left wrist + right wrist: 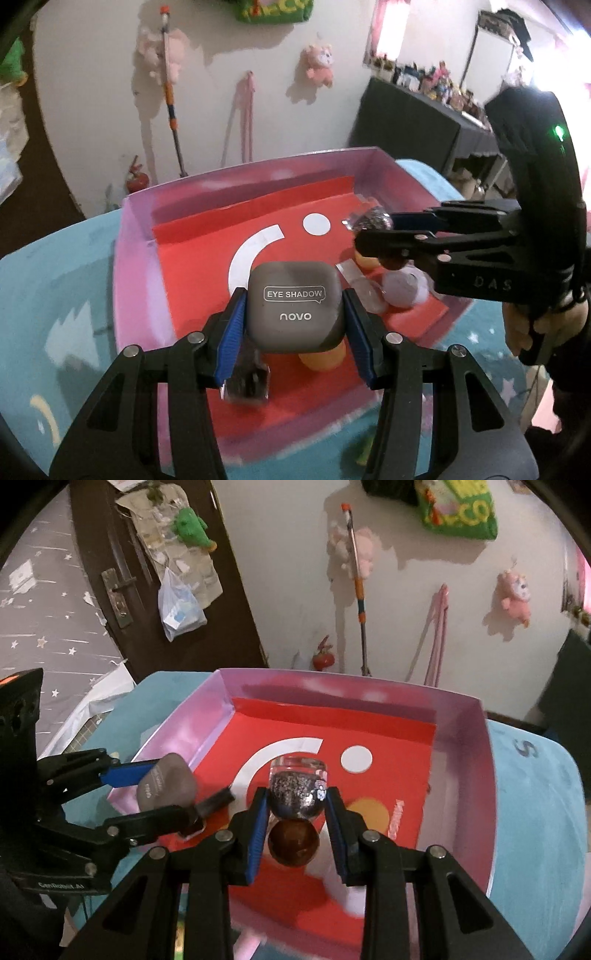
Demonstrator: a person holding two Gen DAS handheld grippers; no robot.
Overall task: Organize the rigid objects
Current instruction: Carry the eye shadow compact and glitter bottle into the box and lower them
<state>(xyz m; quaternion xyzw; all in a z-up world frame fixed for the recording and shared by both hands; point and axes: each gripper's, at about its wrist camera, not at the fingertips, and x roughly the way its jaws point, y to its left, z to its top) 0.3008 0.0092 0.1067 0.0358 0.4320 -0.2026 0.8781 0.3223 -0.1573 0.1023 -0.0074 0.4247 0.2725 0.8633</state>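
Your left gripper [293,321] pinches the grey eye shadow case [294,305] flat by its sides, and your right gripper [297,814] clamps a glitter-filled clear bottle [297,787] — both carried above the pink box [463,738], probably for dropping in. Beneath your jaws lie an orange ball [320,357] and clear vials [364,287] — aim for bare red floor.

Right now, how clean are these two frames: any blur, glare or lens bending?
Left wrist view: eye shadow case lettering sharp, window blown out, box rim bowed. Right wrist view: glitter bottle crisp, the box's near floor smeared, edges curved.
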